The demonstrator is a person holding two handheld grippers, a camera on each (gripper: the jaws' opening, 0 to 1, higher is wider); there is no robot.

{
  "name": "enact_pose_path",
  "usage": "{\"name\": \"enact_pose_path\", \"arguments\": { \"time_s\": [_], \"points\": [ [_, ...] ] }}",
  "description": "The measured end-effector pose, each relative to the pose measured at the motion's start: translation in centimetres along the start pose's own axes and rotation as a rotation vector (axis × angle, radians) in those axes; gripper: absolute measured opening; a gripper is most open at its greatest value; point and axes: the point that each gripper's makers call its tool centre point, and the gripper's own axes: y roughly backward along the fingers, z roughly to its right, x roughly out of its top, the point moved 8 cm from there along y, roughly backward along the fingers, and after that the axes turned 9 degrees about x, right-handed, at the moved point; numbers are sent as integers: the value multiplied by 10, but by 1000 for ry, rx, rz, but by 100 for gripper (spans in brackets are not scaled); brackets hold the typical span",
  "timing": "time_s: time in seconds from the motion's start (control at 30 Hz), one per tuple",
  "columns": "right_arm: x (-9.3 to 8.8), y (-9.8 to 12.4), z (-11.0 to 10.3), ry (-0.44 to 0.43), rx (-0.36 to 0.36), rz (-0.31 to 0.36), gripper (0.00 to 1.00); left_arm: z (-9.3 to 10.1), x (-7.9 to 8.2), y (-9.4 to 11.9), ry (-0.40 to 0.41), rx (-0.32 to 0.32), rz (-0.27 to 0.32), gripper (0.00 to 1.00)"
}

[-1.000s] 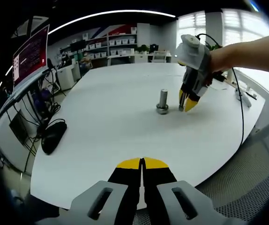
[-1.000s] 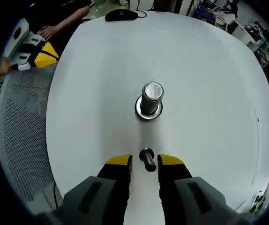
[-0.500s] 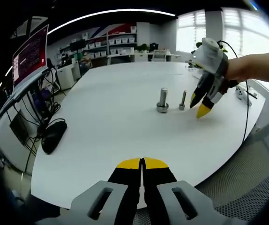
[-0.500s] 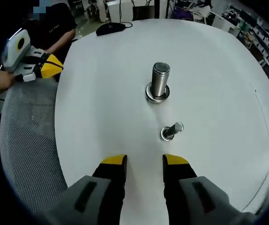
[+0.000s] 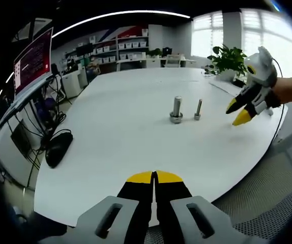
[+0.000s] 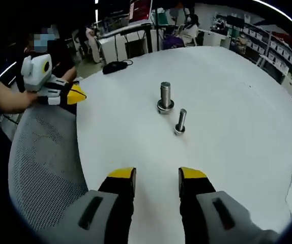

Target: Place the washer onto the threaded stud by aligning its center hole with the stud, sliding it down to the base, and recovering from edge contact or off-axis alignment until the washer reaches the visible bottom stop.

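Two threaded studs stand upright on the white table (image 5: 115, 132). The thick stud (image 5: 176, 108) (image 6: 165, 95) has a flat metal washer (image 5: 176, 119) (image 6: 165, 107) around its foot. Beside it, the thin stud (image 5: 198, 110) (image 6: 180, 121) stands on a small ring-like base. My right gripper (image 6: 157, 175) (image 5: 239, 112) is open and empty, well back from both studs near the table edge. The left gripper (image 5: 155, 176) (image 6: 77, 94) is shut, with nothing in it, beyond the table's near edge.
A black mouse (image 5: 58, 147) (image 6: 115, 65) lies at the table's side, near a monitor (image 5: 31, 61). A grey mesh chair (image 6: 39, 168) is beside the table edge. A potted plant (image 5: 227, 58) stands at the far side. People sit in the background.
My right gripper has let go of the thin stud, left it standing upright beside the thick one, and drawn back toward the table edge. The left gripper has stayed where it was.
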Motion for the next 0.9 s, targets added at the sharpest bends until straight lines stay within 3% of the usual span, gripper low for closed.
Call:
{"name": "enact_pose_path", "arguments": {
  "time_s": [0.3,0.4,0.6,0.9],
  "points": [
    [-19,58,-8,-103,-61,177,45,3,7,5,7,-3,28,0],
    [-24,74,-15,-124,-68,290,59,3,10,7,16,-1,49,0],
    [-47,94,-27,-146,-127,344,70,6,9,7,23,-19,34,0],
    [-77,98,-39,-188,-230,405,76,5,7,8,64,-27,20,1]
  ]
}}
